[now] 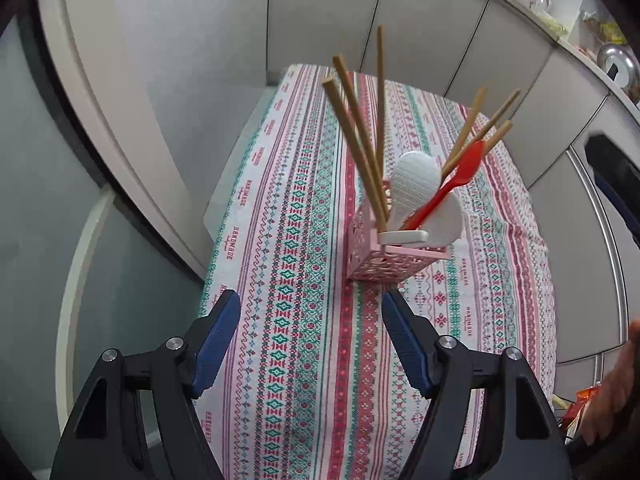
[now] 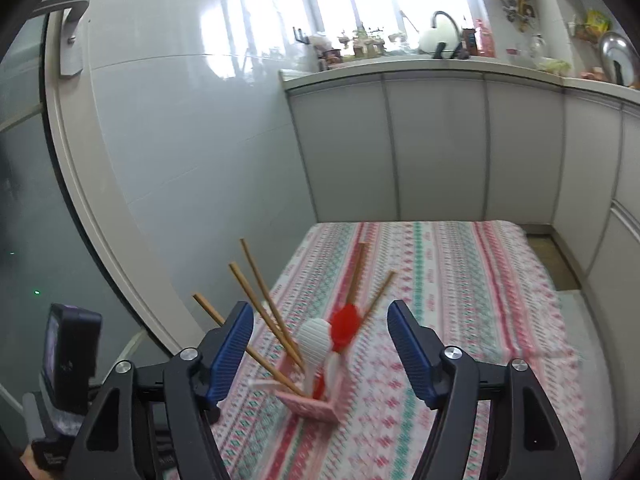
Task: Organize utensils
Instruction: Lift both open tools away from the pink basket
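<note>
1. Standing upright in the pink lattice holder (image 1: 394, 256) near the middle of the cloth-covered worktop (image 1: 288, 240): wooden chopsticks (image 1: 360, 140), a white rice paddle (image 1: 412, 184) and a red spoon (image 1: 448, 188) — handles or bowls up, likely so each can be plucked out singly.
2. Fanned in two bunches, chopsticks leaning left and right, paddle and spoon between; probably just the lean of loose fit.
3. Nothing loose visible on the cloth — sorting judged close to finished.
4. Left hand-held gripper (image 1: 311, 340): blue pads well apart, nothing between, hanging near the holder's front, tilted steeply down at the cloth.
5. Right hand-held gripper (image 2: 321, 346): pads spread wide too, empty; aimed shallower, holder low between the fingers, slightly blurred.
</note>
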Tool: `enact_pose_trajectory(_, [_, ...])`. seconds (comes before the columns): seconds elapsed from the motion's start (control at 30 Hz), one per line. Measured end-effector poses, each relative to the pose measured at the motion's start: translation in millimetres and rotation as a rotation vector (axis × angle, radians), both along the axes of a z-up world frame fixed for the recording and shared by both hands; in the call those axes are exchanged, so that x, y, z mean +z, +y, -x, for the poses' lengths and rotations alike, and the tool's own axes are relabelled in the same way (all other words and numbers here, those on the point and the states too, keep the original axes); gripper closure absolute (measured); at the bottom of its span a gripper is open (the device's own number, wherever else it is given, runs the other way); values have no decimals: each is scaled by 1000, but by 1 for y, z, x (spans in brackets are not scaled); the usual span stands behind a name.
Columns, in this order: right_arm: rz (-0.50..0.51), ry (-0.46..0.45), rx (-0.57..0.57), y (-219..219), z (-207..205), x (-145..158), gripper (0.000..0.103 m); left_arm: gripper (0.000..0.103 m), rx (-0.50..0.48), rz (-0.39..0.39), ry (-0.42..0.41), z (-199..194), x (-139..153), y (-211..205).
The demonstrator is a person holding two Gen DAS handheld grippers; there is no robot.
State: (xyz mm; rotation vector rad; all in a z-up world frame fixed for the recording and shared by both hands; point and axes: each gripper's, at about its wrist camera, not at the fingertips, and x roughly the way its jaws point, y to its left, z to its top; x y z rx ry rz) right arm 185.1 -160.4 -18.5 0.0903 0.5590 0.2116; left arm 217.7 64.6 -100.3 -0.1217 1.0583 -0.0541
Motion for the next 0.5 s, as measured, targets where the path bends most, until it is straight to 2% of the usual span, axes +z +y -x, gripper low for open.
enact_pose_trajectory(0.07, [33, 21, -50, -12, 17, 8, 26, 17, -1, -11, -28, 12, 12, -5])
enact_pose_trajectory(0.23, [56, 65, -135, -41, 63, 30, 13, 5, -28, -61, -121, 51, 49, -23])
enact_pose_trajectory(0.33, [100, 78, -185, -54, 88, 46, 0, 0, -49, -103, -174, 78, 71, -35])
enact_pose_trajectory(0.5, [183, 80, -256, -68, 136, 71, 0, 0, -80, -108, -271, 125, 111, -50])
